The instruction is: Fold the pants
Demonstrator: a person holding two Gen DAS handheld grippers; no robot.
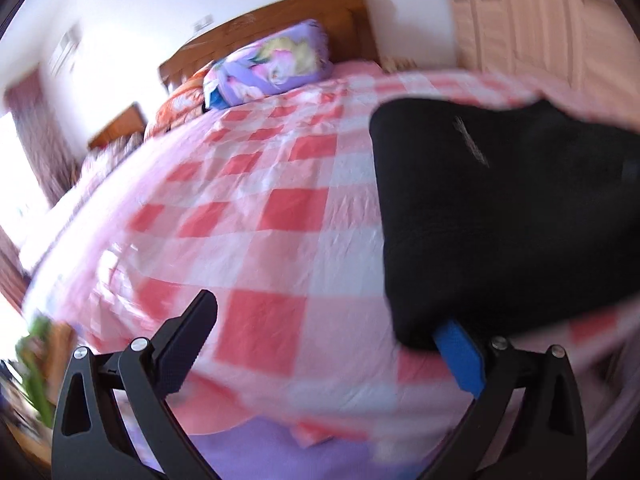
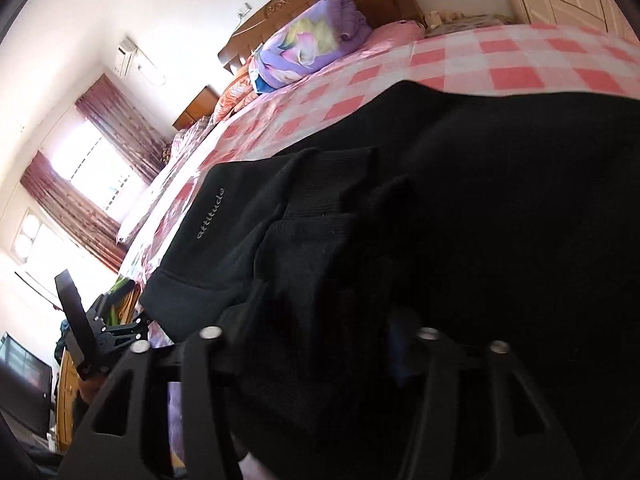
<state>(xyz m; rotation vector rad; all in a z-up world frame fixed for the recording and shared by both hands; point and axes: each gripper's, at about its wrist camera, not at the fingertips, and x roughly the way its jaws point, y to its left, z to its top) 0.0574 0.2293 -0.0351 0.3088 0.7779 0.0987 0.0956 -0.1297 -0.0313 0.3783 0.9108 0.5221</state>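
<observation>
The black pants point(image 1: 500, 220) lie folded in a thick pile on the pink and red checked bed sheet point(image 1: 260, 208), at the right of the left wrist view. My left gripper point(image 1: 324, 344) is open wide, and its blue-padded finger point(image 1: 460, 356) touches the pile's near corner. Nothing lies between its fingers but the sheet. In the right wrist view the pants point(image 2: 480, 200) fill the frame, with a small printed word near one hem. My right gripper point(image 2: 320, 308) stands spread, open, its fingertips buried in the black cloth. The left gripper point(image 2: 80, 320) shows at the far left, beside the pile.
A purple floral bundle of bedding point(image 1: 272, 64) lies against the wooden headboard point(image 1: 280, 20). A pale wardrobe point(image 1: 540, 20) stands beyond the bed's right side. A curtained window point(image 2: 100, 168) and a nightstand point(image 2: 198, 106) are at the left. Purple cloth point(image 1: 260, 448) hangs at the bed's near edge.
</observation>
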